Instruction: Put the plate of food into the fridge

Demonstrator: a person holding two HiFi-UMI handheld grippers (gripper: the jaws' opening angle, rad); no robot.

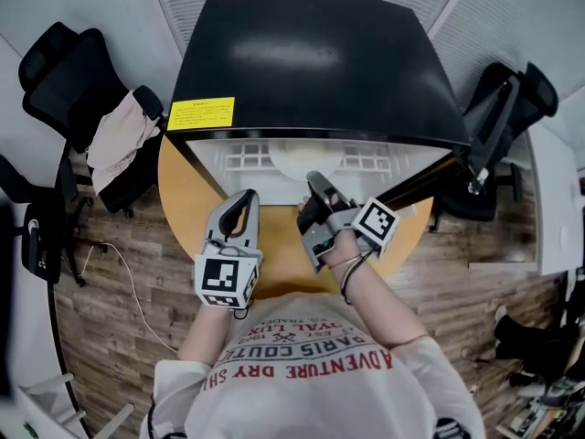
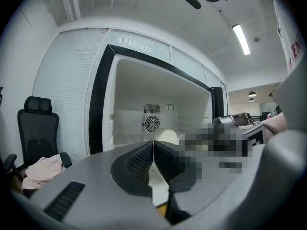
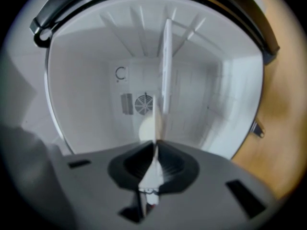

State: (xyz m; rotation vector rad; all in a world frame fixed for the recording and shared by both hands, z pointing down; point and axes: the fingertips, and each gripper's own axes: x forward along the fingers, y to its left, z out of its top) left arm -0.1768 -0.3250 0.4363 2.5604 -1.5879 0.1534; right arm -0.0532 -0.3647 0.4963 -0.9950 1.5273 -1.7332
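The black mini fridge (image 1: 311, 53) stands open on a round wooden table (image 1: 187, 190), its white inside (image 2: 144, 104) facing me. A pale plate (image 1: 306, 158) rests inside, just past the front edge; it shows as a pale round shape (image 2: 166, 137) below the rear fan and again as a pale plate (image 3: 147, 126) in the right gripper view. My left gripper (image 1: 240, 207) hovers over the table in front of the opening, jaws shut and empty. My right gripper (image 1: 318, 188) is at the mouth of the fridge, rolled on its side, jaws shut on nothing. Whatever food is on the plate cannot be made out.
The fridge door (image 1: 420, 181) hangs open to the right, seen edge-on. A wire shelf (image 3: 166, 66) crosses the inside. Black office chairs stand at the left (image 1: 64, 71), with a pinkish cloth (image 1: 119, 140) on one, and at the right (image 1: 503, 126).
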